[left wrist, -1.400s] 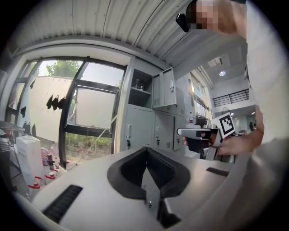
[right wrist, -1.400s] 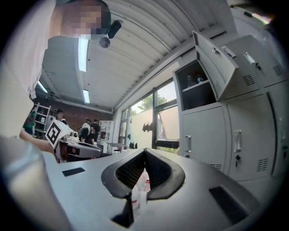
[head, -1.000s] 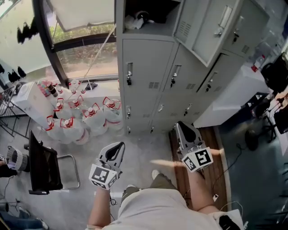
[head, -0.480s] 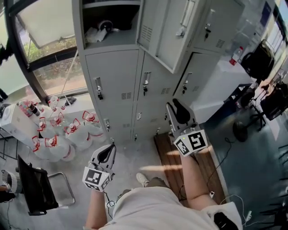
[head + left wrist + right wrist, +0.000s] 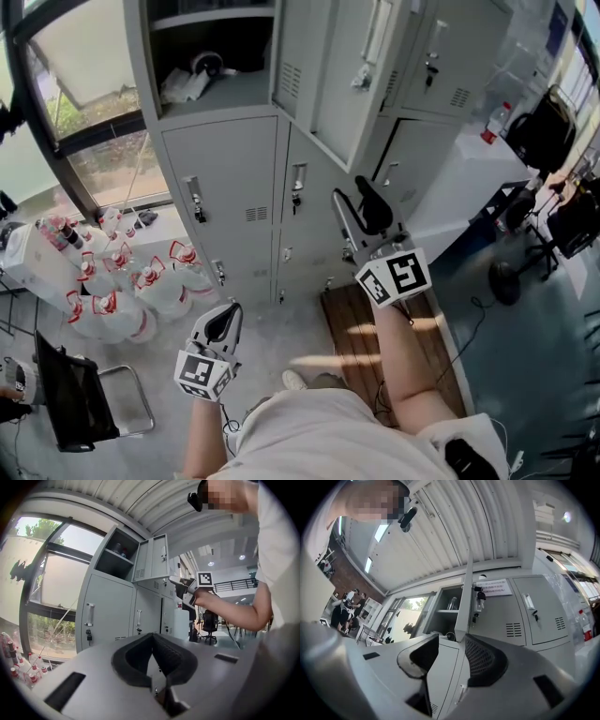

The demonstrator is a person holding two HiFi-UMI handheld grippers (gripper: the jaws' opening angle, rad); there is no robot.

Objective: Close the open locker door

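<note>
The grey locker bank [image 5: 244,178] has one top door [image 5: 342,75] swung out toward me, its handle and key facing right. The open compartment [image 5: 211,56] behind it holds a few small items. My right gripper [image 5: 354,202] is raised just below the door's lower edge, and its jaws are opening. In the right gripper view the door's thin edge [image 5: 465,597] lines up with the gap of the right gripper [image 5: 452,644], with nothing pressed between the pads. My left gripper [image 5: 228,307] hangs low over the floor, shut and empty, as the left gripper view shows [image 5: 152,637].
Several water jugs [image 5: 122,281] stand at the left under the window. A black folding chair [image 5: 75,394] is at lower left. A wooden board [image 5: 356,323] lies before the lockers. A white desk [image 5: 459,178] and office chairs [image 5: 539,131] are at the right.
My right gripper has risen from waist height up to the open door, and its jaws have spread apart. The left gripper has stayed low and shut.
</note>
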